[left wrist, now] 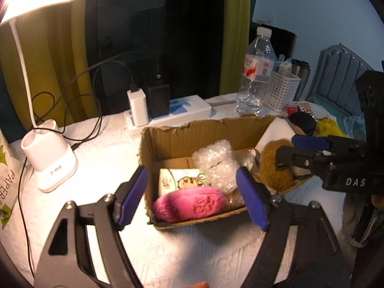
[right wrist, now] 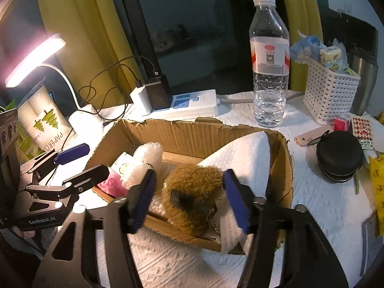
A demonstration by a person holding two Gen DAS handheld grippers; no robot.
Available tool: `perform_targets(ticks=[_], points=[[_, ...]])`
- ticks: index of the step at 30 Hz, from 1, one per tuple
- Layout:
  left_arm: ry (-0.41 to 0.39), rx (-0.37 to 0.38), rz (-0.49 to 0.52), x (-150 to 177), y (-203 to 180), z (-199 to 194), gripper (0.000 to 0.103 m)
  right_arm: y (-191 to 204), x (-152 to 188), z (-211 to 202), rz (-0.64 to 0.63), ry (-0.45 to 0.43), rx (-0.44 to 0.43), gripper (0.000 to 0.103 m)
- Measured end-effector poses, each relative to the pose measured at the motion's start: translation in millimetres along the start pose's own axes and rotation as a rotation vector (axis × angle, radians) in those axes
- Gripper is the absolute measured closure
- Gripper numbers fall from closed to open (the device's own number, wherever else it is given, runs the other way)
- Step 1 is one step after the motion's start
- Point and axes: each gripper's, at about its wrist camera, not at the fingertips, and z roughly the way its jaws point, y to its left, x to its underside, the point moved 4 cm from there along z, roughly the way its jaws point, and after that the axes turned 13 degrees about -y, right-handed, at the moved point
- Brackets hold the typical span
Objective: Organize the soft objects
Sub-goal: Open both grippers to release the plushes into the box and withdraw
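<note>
A cardboard box (left wrist: 182,134) (right wrist: 192,132) sits mid-table. It holds a pink plush (left wrist: 189,206) (right wrist: 111,183), a bubble-wrap roll (left wrist: 216,165) (right wrist: 144,160), a cartoon tissue pack (left wrist: 180,180), a white folded towel (right wrist: 237,153) and a brown furry toy (left wrist: 273,165) (right wrist: 192,192). My left gripper (left wrist: 194,196) is open and empty, just before the box's near edge. My right gripper (right wrist: 187,201) is open, its pads on either side of the brown toy, apart from it. It also shows in the left wrist view (left wrist: 288,148).
A water bottle (right wrist: 270,60), a white basket (right wrist: 330,96), a power strip with chargers (right wrist: 182,103), a desk lamp (left wrist: 48,158), a paper bag (right wrist: 40,120), a black round case (right wrist: 339,156) and small packets stand around the box.
</note>
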Motion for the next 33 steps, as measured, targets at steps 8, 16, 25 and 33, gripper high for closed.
perform_targets(ticks=[8, 16, 25, 33], points=[[-0.034, 0.008, 0.007, -6, -4, -26, 0.026, 8, -3, -24, -0.014, -0.031, 0.015, 0.036], [-0.069, 0.014, 0.01, -9, -8, -54, 0.026, 22, -5, -47, -0.035, -0.059, 0.012, 0.036], [-0.103, 0.022, 0.019, -10, -17, -85, 0.026, 32, -2, -78, -0.053, -0.088, 0.019, 0.036], [-0.112, 0.033, 0.022, -4, -25, -108, 0.026, 40, 8, -101, -0.058, -0.102, 0.028, 0.036]])
